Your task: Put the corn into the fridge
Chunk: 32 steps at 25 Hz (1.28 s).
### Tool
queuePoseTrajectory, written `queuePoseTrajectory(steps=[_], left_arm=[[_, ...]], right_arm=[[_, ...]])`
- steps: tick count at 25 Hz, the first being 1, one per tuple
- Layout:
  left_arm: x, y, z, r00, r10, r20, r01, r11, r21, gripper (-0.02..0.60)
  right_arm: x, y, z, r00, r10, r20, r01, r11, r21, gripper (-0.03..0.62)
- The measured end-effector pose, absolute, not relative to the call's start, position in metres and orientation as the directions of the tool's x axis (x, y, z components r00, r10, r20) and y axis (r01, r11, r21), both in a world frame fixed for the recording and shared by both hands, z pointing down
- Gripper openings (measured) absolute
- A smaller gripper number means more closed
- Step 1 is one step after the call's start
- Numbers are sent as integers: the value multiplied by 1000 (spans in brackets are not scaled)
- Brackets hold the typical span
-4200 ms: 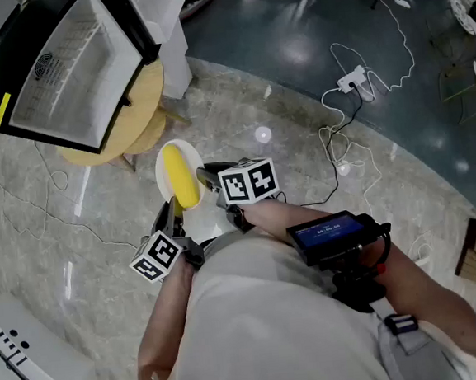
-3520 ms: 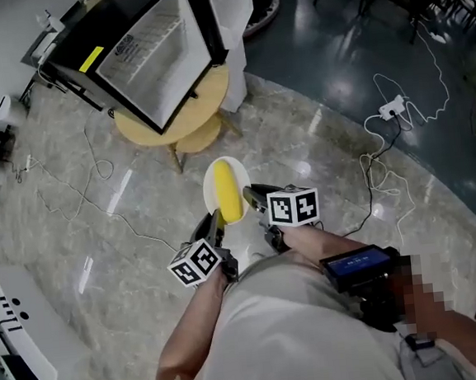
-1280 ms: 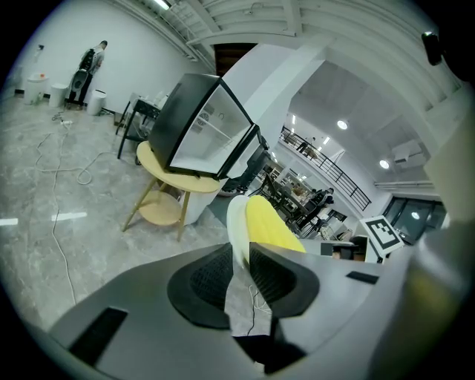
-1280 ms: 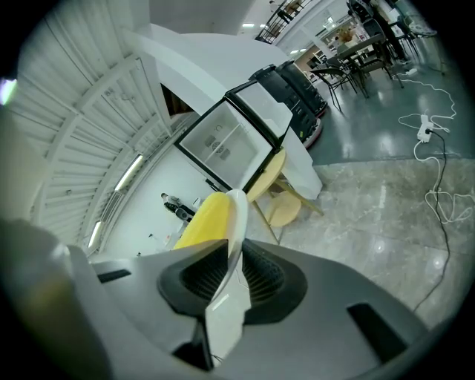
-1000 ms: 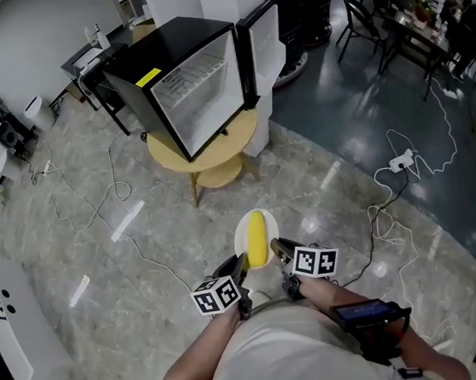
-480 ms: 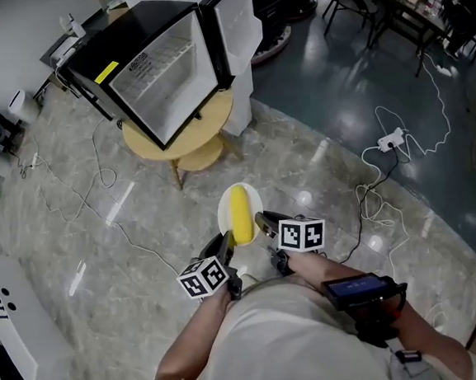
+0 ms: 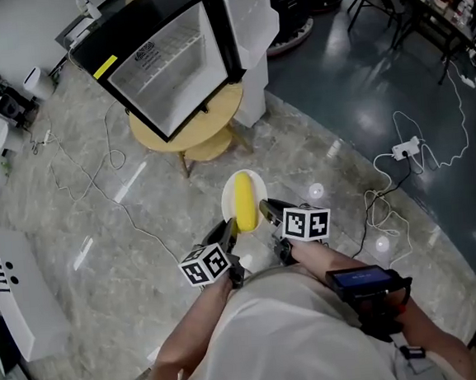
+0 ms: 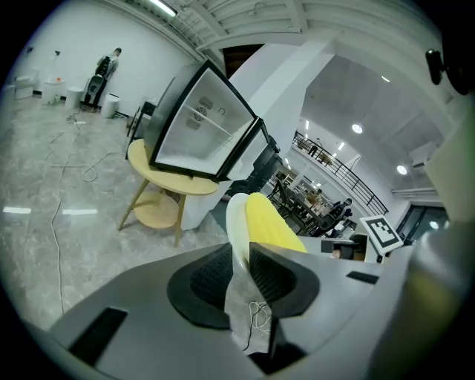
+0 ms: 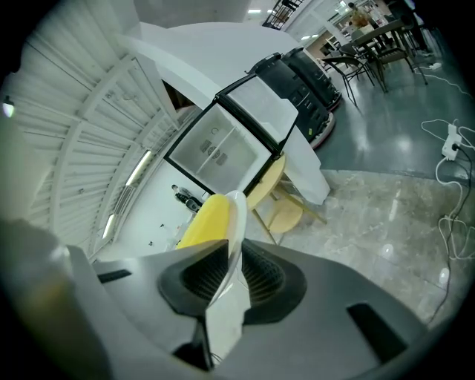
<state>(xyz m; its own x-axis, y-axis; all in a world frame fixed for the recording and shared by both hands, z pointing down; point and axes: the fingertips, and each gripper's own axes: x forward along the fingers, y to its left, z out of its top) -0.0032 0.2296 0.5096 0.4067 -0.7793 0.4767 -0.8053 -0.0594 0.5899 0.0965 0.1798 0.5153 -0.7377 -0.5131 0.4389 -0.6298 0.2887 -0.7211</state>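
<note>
Room: a grey stone floor [image 7: 101, 238] with cables; the black fridge [image 7: 165, 63] stands open on a round wooden table [image 7: 215, 121].
Corn: the yellow corn [image 7: 244, 203] lies on a white plate [image 7: 226, 201], up in the air, well apart from the fridge.
Left gripper [image 7: 227, 231]: squeezed tight on the plate's near edge.
Right gripper [image 7: 266, 211]: pinching that edge too.
Why: two grips probably keep the plate flat so the corn won't roll.
Change: same hold as a second ago; the fridge looks closer.
</note>
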Motion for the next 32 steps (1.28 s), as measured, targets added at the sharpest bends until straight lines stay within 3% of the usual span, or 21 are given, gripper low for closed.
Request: queuePoseTrajectory(steps=[14,32], left_arm=[[48,189,506,366,-794,485,-803,-7,595,77],[26,142,516,332,-804,493,-801,35,597,77]], right_arm=[[146,134,514,-762,-474,441,-613,309,-727,57],[122,83,524,-787,-423,448,-592,316,-741,57]])
